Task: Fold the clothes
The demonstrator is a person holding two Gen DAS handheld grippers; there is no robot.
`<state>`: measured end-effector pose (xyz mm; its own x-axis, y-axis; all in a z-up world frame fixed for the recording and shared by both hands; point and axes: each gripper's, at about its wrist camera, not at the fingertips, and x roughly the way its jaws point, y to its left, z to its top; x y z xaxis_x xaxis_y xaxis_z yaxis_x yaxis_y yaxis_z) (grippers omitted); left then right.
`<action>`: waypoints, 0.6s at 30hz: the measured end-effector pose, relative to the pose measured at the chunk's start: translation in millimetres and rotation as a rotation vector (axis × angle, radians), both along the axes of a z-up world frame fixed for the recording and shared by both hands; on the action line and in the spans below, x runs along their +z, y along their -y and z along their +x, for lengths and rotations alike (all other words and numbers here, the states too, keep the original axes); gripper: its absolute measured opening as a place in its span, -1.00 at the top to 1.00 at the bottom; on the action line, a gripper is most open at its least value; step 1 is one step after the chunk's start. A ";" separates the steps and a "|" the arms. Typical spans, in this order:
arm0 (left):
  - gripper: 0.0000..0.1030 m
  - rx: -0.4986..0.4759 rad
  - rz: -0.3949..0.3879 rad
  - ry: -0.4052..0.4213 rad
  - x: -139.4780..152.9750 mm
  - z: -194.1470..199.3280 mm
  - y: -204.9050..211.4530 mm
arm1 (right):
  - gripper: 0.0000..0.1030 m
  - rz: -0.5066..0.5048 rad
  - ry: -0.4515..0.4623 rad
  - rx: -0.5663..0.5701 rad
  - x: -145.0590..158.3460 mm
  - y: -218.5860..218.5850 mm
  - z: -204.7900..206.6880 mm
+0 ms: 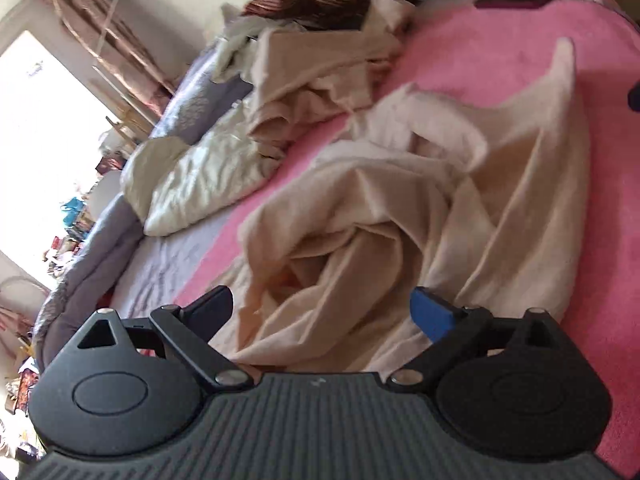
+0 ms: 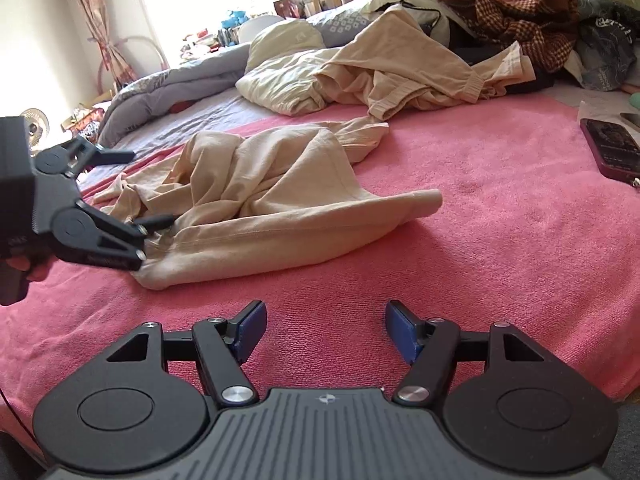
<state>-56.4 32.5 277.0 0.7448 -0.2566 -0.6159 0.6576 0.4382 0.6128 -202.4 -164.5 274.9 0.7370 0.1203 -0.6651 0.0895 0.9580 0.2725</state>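
Note:
A crumpled beige garment (image 2: 280, 200) lies in a heap on the pink blanket (image 2: 500, 248). In the left wrist view the same garment (image 1: 400, 208) fills the middle. My left gripper (image 1: 324, 312) stands wide open right over the garment's near folds, and its pads press on nothing. In the right wrist view the left gripper (image 2: 140, 190) sits at the garment's left end, with its lower finger against the hem. My right gripper (image 2: 326, 324) is open above bare blanket in front of the garment, with nothing between its fingers.
A second beige garment (image 2: 400, 64) and a cream pillow (image 2: 280, 80) lie farther back. A plaid cloth (image 2: 512, 4) tops a pile at the back right. A phone (image 2: 612, 148) rests at the blanket's right edge. A grey quilt (image 2: 180, 84) lines the left.

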 end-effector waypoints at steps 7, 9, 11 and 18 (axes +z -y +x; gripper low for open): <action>-0.65 0.114 -0.064 -0.132 -1.9 44.4 15.9 | -0.37 0.002 0.017 0.013 -3.2 -1.1 -0.9; -0.27 0.112 -0.076 -0.134 -5.3 41.3 19.5 | -0.37 0.011 0.025 0.014 -2.6 0.7 -2.4; 0.08 0.085 -0.052 -0.102 -8.7 27.4 23.0 | -0.37 0.032 0.034 0.010 -2.0 3.7 -3.6; 0.82 0.267 -0.246 -0.098 14.1 24.1 -2.9 | -0.35 0.049 0.110 -0.001 9.3 8.7 -9.4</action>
<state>-32.3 35.5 291.1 0.7457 -0.2104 -0.6322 0.5510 0.7282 0.4076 -211.8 -173.2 284.2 0.8052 0.1505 -0.5735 0.0570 0.9432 0.3274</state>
